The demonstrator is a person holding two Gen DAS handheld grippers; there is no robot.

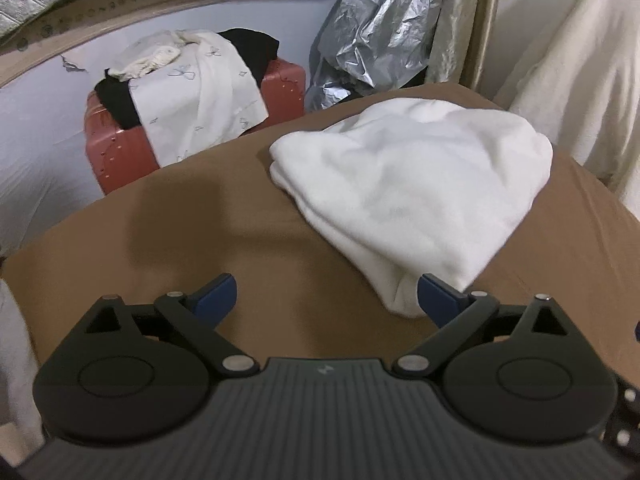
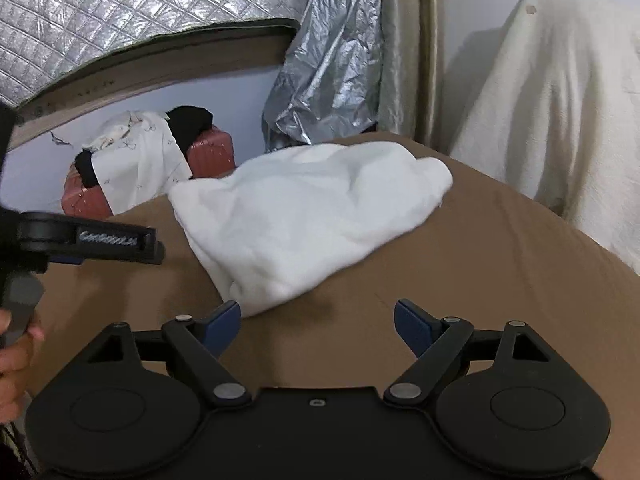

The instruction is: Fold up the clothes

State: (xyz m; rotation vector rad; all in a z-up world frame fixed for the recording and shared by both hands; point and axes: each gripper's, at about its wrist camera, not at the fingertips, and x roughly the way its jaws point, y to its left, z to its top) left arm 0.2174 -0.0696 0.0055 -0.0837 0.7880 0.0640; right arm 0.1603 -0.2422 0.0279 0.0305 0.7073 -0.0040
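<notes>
A white fleecy garment [image 1: 412, 192] lies folded in a thick bundle on the brown table cover [image 1: 224, 240]. My left gripper [image 1: 326, 298] is open just short of the bundle's near corner, which rests by its right fingertip. In the right wrist view the same garment [image 2: 304, 216] lies ahead and slightly left, its near corner beside the left fingertip of my open right gripper [image 2: 318, 320]. Nothing is between either pair of blue-tipped fingers. The left gripper [image 2: 84, 244] also shows from the side at the left edge, held by a hand [image 2: 16, 352].
A red suitcase [image 1: 120, 148] draped with white and black clothes [image 1: 200, 80] stands beyond the table's far left edge. Crumpled silver plastic [image 1: 380, 28] hangs behind. A cream cloth [image 2: 560, 100] covers something at the right. The brown table cover [image 2: 500, 272] lies bare right of the garment.
</notes>
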